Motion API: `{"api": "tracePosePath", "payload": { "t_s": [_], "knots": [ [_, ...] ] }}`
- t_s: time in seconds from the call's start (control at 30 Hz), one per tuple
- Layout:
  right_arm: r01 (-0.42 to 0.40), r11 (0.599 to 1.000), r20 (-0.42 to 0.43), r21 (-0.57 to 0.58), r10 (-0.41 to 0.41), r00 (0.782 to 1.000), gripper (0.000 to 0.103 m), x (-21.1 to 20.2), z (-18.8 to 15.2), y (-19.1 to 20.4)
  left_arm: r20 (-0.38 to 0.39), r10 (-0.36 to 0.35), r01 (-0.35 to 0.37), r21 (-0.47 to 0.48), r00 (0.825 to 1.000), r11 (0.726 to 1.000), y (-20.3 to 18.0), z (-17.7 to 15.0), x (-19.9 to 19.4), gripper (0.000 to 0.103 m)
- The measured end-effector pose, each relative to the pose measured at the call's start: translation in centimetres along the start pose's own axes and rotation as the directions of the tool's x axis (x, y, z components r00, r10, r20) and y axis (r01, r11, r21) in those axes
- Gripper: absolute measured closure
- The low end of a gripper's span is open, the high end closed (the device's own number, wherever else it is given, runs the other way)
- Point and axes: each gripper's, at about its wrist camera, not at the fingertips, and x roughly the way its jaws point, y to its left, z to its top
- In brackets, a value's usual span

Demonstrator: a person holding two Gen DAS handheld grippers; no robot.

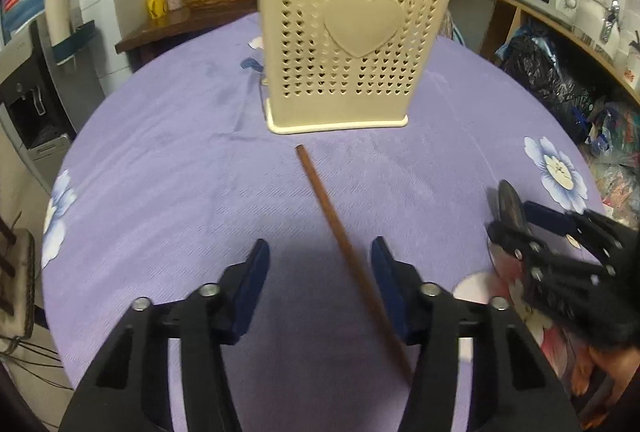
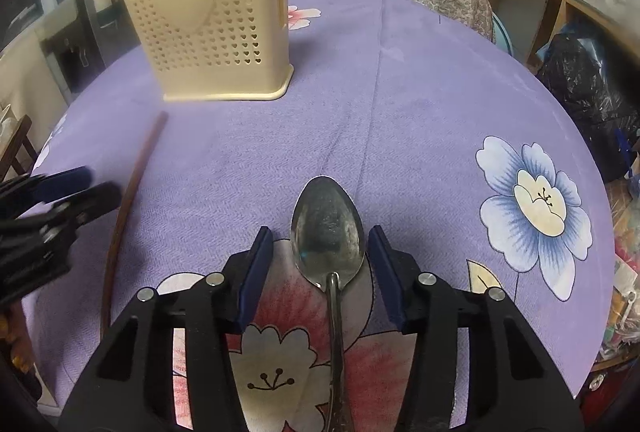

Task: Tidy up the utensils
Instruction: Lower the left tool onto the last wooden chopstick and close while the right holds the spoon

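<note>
Between the blue pads of the left claw, low in the left wrist view, a brown chopstick lies on the purple bench, slanting toward the cream utensil holder at upper centre; the pads stand apart, not pressing it. Low in the right wrist view, a metal spoon lies bowl-up between the parted right claw, untouched. Floral cloth covers the bench.
</note>
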Motion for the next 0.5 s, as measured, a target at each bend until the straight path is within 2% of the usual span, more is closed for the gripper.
{"api": "tracePosePath", "payload": {
  "t_s": [0.07,0.23,0.3,0.43,0.5],
  "knots": [
    [-0.001,1.0,-0.001,0.0,0.001,1.0,0.055,0.0,0.0,0.0,-0.033,-0.004,0.002,-0.031,0.999,1.0,-0.1,0.8,1.4,0.064],
    [0.001,1.0,0.001,0.0,-0.001,1.0,0.055,0.0,0.0,0.0,-0.032,0.014,-0.015,-0.029,0.999,0.999,-1.0,1.8,2.4,0.072],
    [0.002,1.0,0.002,0.0,-0.002,1.0,0.055,0.1,0.0,0.1,-0.033,0.016,-0.017,-0.024,0.999,1.0,-1.4,2.0,2.6,0.079],
    [0.007,1.0,0.008,0.0,-0.007,1.0,0.064,0.1,0.0,0.0,-0.031,0.031,-0.032,-0.017,0.999,0.999,-1.5,2.4,3.0,0.09],
    [0.006,1.0,0.007,-0.004,-0.006,1.0,0.064,0.1,0.0,0.0,-0.034,0.026,-0.026,-0.015,0.999,1.0,-1.4,2.5,3.1,0.091]
  ]
}}
